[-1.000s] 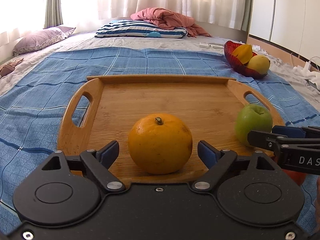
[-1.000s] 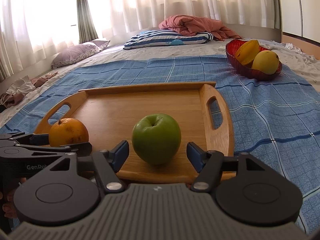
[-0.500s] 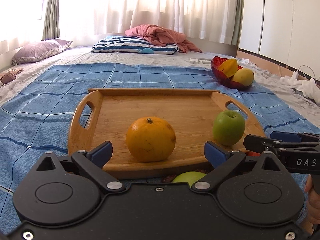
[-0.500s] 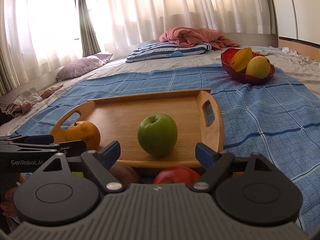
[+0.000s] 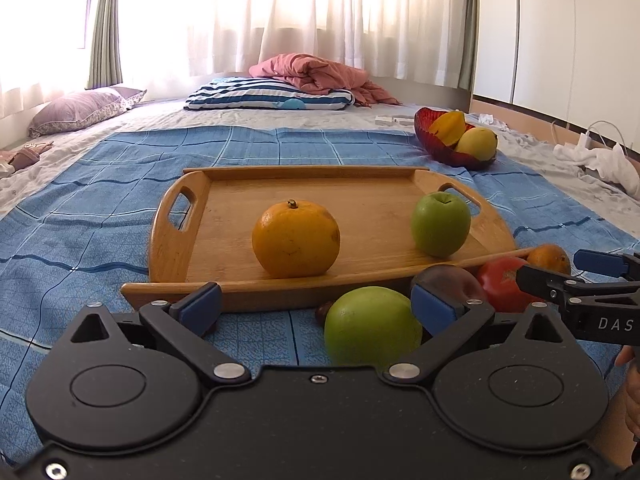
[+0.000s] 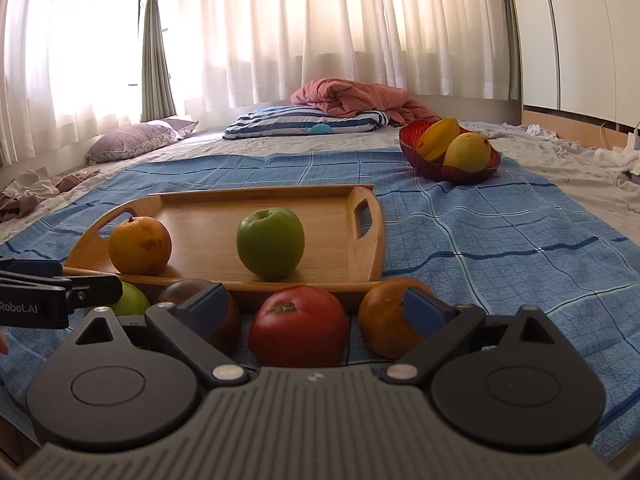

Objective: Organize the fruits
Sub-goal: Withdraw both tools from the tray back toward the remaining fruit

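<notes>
An orange and a green apple sit on the wooden tray on the blue bedspread. In front of the tray's near edge lie a second green apple, a dark fruit, a red tomato and a small orange fruit. My left gripper is open and holds nothing, with the second apple just inside its right pad. My right gripper has its jaws still opening and grips nothing. The tomato lies between its pads without touching them.
A red bowl with yellow fruits stands on the bed at the far right. Pillows and a pink blanket lie at the head of the bed below the curtains. White cloth and cables are at the right edge.
Both grippers have let go and drawn back from the tray, jaws spread wider. The orange and green apple stay on the tray; the fruits before the tray have come into view.
</notes>
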`<state>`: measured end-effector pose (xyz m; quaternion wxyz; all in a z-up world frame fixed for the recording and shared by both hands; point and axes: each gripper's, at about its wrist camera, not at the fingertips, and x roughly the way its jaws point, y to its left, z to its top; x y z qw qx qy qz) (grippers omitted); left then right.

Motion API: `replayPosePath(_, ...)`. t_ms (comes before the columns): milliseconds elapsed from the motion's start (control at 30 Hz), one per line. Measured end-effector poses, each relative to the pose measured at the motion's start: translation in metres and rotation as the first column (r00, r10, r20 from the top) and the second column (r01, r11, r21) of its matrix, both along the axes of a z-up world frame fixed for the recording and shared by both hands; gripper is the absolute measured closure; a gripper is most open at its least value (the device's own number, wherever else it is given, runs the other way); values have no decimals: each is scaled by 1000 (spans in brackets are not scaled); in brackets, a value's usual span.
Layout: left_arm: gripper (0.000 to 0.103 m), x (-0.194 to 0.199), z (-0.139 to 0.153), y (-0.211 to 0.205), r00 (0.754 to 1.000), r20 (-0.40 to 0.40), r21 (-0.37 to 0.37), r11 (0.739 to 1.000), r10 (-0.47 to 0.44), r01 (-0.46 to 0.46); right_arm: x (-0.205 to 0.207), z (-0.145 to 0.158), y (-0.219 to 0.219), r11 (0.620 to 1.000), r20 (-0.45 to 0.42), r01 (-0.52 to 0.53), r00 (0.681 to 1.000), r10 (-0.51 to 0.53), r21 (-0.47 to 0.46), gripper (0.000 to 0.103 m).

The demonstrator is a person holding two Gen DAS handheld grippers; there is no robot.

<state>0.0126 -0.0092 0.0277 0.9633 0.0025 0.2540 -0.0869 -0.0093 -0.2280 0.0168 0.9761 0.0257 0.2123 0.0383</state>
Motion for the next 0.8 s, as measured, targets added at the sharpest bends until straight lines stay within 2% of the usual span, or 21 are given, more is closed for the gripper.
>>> replayPosePath(333, 2, -14, -9, -15, 1000, -4, 34, 999, -31, 31, -16, -10, -13, 993, 39, 94, 995, -91, -67, 4)
replayPosePath(567, 3, -17, -13, -20, 1000, 18, 39, 999, -14, 13, -20, -14, -21, 985, 43, 139, 990, -136, -102, 16)
replayPosePath(667, 6, -15, -15, -23, 1000, 3, 39, 999, -23, 23, -20, -16, -23, 985, 35, 143, 989, -140, -100, 20)
replayPosePath(733, 16, -14, -17, -24, 1000, -11, 32, 999, -28, 28, -19, -19, -23, 984, 26, 142, 990, -140, -109, 23)
replayPosePath(800, 21, -14, -19, -25, 999, -26, 23, 999, -26, 27, -18, -21, -22, 984, 20, 137, 990, -136, -115, 23)
